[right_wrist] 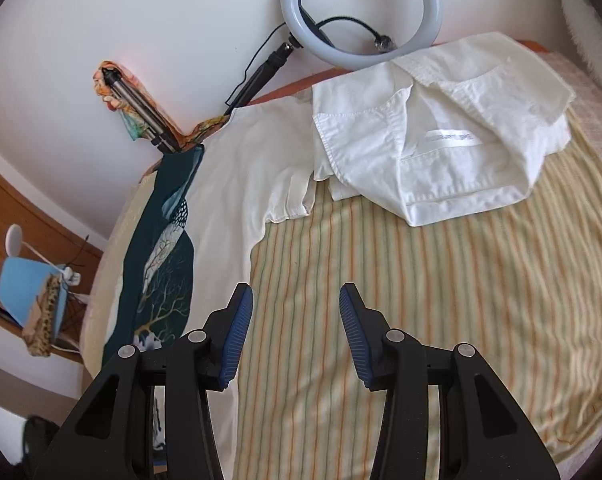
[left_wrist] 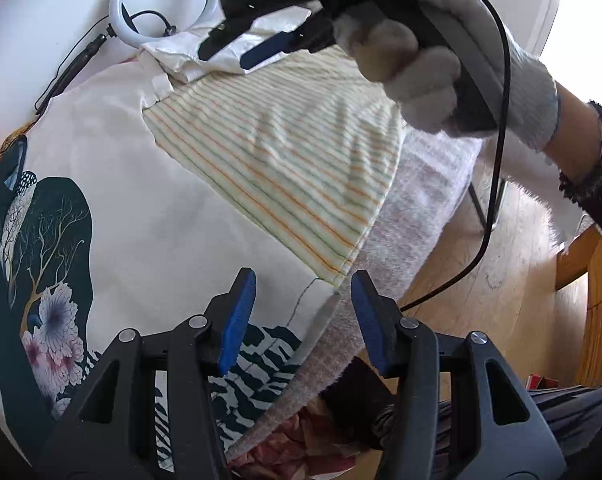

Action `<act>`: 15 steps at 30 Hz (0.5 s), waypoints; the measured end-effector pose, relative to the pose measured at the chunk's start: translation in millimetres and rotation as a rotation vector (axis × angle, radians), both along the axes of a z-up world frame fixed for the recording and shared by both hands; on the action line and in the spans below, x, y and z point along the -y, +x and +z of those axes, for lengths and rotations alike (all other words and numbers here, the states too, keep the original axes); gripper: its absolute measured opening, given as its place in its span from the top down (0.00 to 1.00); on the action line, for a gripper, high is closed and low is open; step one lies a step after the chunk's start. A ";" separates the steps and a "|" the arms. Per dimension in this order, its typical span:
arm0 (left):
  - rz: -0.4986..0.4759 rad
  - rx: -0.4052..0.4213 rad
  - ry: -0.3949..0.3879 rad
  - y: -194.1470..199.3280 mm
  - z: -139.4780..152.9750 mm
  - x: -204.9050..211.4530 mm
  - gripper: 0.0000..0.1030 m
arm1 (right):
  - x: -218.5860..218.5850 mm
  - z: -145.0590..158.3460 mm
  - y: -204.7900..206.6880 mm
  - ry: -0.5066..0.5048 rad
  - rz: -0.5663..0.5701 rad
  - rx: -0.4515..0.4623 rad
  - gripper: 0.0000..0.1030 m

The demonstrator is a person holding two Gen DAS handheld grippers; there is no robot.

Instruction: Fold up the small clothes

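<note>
A bed (right_wrist: pixel 597 80) against a white wall, covered by a fuzzy pale blanket (left_wrist: pixel 429 184). Directly on it lie a cream cloth with a dark teal floral print (right_wrist: pixel 221 184) and a yellow striped cloth (right_wrist: pixel 421 300); a crumpled white shirt (right_wrist: pixel 441 128) rests on both. A ring light (right_wrist: pixel 361 12) lies at the wall edge, just beside the shirt.

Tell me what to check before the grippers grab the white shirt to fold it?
1. Right gripper open: ok.
2. Left gripper open: ok.
3. White shirt lying flat: not ok, it is crumpled.
4. Right gripper aimed toward the shirt: ok, the shirt lies ahead, not touched.
5. Ring light off the shirt: cannot tell, the edges meet.
6. Striped cloth under it smooth: ok, only light ripples.
</note>
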State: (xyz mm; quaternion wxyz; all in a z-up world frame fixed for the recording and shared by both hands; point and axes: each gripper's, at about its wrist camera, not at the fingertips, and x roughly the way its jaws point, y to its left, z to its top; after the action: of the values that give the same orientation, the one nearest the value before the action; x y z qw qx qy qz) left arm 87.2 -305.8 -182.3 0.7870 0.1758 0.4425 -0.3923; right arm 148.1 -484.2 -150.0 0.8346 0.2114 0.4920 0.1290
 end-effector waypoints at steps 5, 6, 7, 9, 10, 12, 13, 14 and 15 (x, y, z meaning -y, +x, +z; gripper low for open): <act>0.041 -0.027 -0.024 11.2 -5.2 -8.4 0.96 | -6.7 -18.4 29.6 0.064 -0.006 -0.039 0.57; 0.054 -0.057 -0.053 15.8 -5.0 -13.0 0.98 | -9.1 -22.0 35.3 0.075 -0.005 -0.046 0.56; 0.068 -0.081 -0.079 18.8 -4.9 -16.6 0.98 | -12.8 -26.1 41.3 0.082 -0.006 -0.053 0.56; 0.095 -0.096 -0.118 23.4 -1.7 -25.4 0.99 | -17.8 -33.9 50.8 0.092 -0.013 -0.071 0.56; 0.106 -0.102 -0.139 24.9 0.6 -30.8 0.99 | -20.0 -38.6 55.8 0.105 -0.019 -0.082 0.56; 0.145 -0.126 -0.190 29.5 5.6 -44.1 0.99 | -23.9 -46.6 64.1 0.134 -0.032 -0.102 0.56; 0.158 -0.129 -0.206 30.5 7.6 -48.8 0.99 | -24.6 -48.4 67.4 0.147 -0.036 -0.105 0.56; 0.166 -0.131 -0.220 31.5 10.2 -53.1 0.99 | -25.7 -50.1 71.0 0.166 -0.044 -0.106 0.56; 0.169 -0.131 -0.229 32.5 12.2 -54.9 0.99 | -26.9 -51.3 74.5 0.181 -0.052 -0.106 0.56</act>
State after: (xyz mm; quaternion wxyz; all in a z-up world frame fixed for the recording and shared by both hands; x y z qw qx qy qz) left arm 119.7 -250.9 -170.1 0.8016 0.0208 0.4585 -0.3831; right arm 222.6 -457.3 -201.3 0.7880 0.3049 0.5164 0.1399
